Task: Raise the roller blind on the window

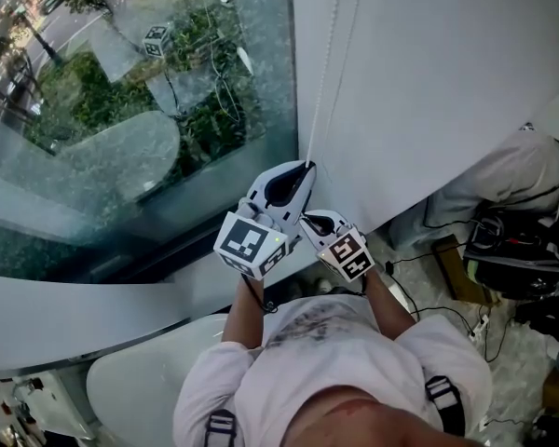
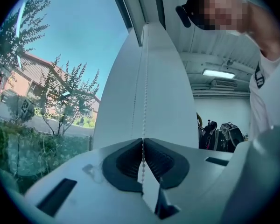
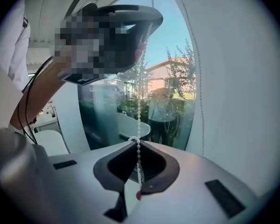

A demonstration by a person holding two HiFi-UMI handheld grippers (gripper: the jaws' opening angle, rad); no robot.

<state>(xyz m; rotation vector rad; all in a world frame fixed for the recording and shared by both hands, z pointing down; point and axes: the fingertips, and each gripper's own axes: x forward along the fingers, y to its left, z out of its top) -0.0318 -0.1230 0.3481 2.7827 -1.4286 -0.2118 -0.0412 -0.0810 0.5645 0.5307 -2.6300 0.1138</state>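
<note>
From the head view we look steeply down on the left gripper (image 1: pixel 306 167) and the right gripper (image 1: pixel 309 218). They are held close together in front of us, the left one above and just ahead of the right. The roller blind's bead chain (image 1: pixel 328 54) drops in two thin strands along the white panel (image 1: pixel 429 82) just beside the window glass (image 1: pixel 121 119), and one strand runs straight into the left gripper's tip. Dark gear (image 1: pixel 512 250) lies on the floor at the right. In the left gripper view we see that gripper's jaws pressed together, with the bead chain (image 2: pixel 143 87) pinched in the seam between them. The chain rises up the white panel with a second, fainter strand just to its left, and a short stretch shows below the pinch inside the jaw hollow. Trees (image 2: pixel 60 92) and a reddish building (image 2: pixel 18 73) stand outside the glass, and a ceiling light (image 2: pixel 218 73) glows indoors at the right. In the right gripper view we see the jaw tips meeting on the same bead chain (image 3: pixel 139 106). It bunches into a small loop at the pinch and hangs on through the hollow behind the tips. Above, it climbs to the dark underside of the left gripper, with greenery showing through the glass behind it.
</note>
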